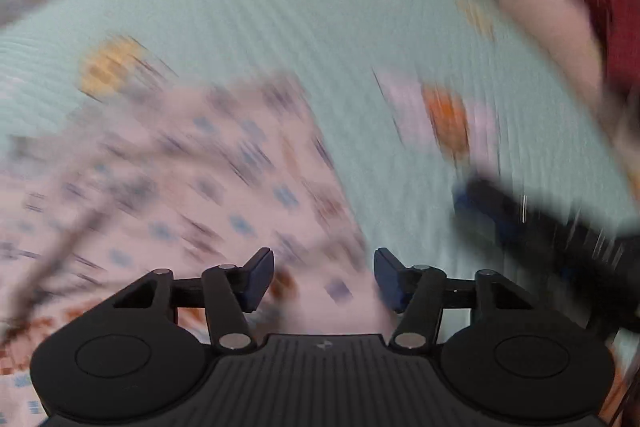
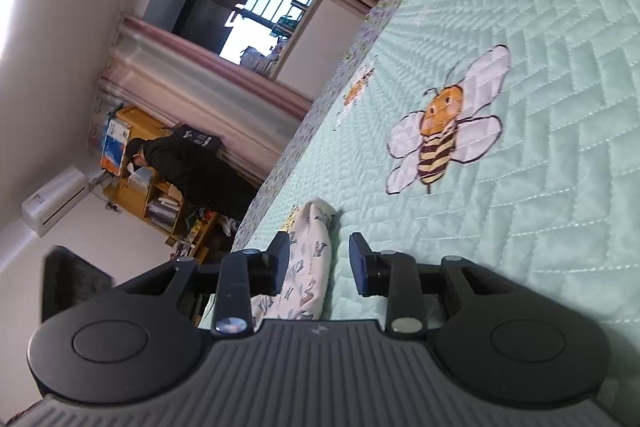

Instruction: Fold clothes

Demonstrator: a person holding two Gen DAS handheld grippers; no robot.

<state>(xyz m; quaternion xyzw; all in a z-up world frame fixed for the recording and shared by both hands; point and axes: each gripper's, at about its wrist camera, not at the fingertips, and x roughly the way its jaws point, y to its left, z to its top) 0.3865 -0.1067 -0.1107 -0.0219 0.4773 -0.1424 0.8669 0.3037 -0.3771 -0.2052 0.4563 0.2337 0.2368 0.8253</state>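
Hovering your left gripper [image 1: 324, 277] jaws apart, empty, over a blurred pink patterned garment [image 1: 192, 195] on the mint bee quilt [image 1: 280, 27]. Your right gripper [image 2: 319, 263] is spread too, white printed garment [image 2: 310, 267] lying between its jaws, untouched.

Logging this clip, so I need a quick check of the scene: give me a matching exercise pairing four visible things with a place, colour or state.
Things:
1. bedspread
2. bee picture
3. patterned cloth
4. right gripper

Descriptions:
A. open, nothing between the fingers
B. pale green, quilted
C. white with small prints, bunched on the bed
D. yellow and brown stripes, white wings

Pairs: 1-B, 2-D, 3-C, 4-A
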